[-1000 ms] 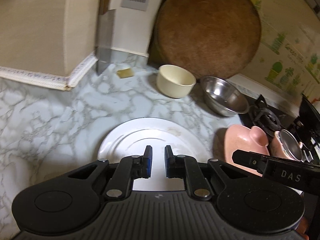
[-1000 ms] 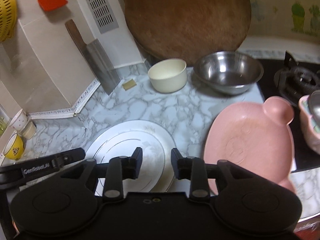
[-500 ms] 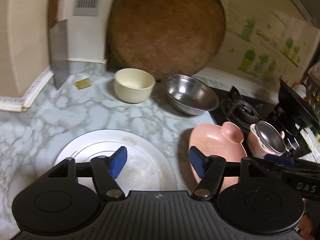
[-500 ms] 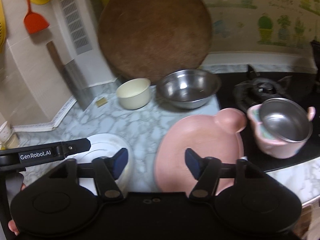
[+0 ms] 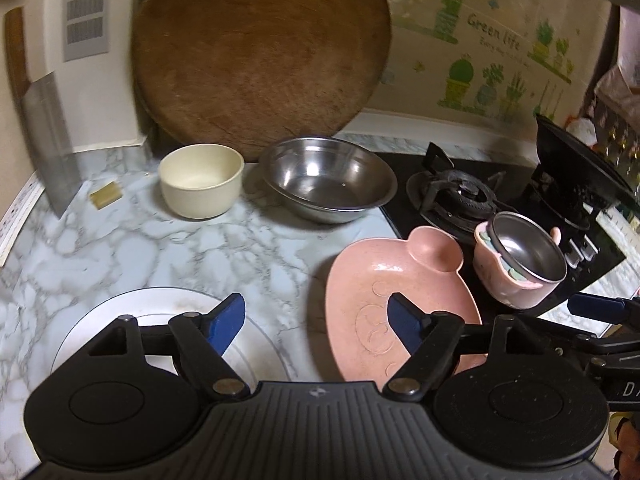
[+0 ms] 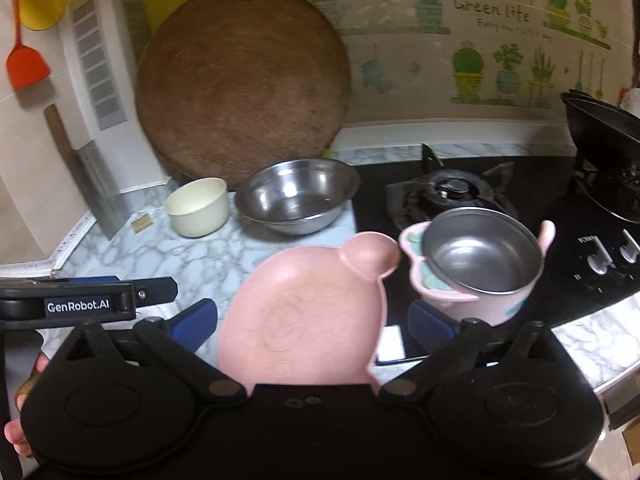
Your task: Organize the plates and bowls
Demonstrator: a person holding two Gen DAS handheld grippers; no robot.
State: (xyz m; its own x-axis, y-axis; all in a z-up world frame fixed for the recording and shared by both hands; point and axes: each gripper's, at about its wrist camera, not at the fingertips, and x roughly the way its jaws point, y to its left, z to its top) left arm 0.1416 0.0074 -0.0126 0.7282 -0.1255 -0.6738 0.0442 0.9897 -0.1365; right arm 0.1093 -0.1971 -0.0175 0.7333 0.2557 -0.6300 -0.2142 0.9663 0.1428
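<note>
Looking through the left wrist view, I have the left gripper point(image 5: 316, 320) with its jaws opening and nothing between them, poised over bare counter between the white plate point(image 5: 132, 312) and the pink plate point(image 5: 372, 280). I judge the step in hand is lining up on the pink plate. The cream bowl point(image 5: 200, 186) and steel bowl point(image 5: 326, 178) wait at the back by the wooden board point(image 5: 260, 56).

Through the right wrist view, the right gripper point(image 6: 312, 322) has jaws opening wide either side of the pink plate point(image 6: 304, 308), pads clear of it. Next I would need to slide onto its near rim and close. The pink pot point(image 6: 476, 268), just beside the plate's ear, crowds the right finger.
</note>
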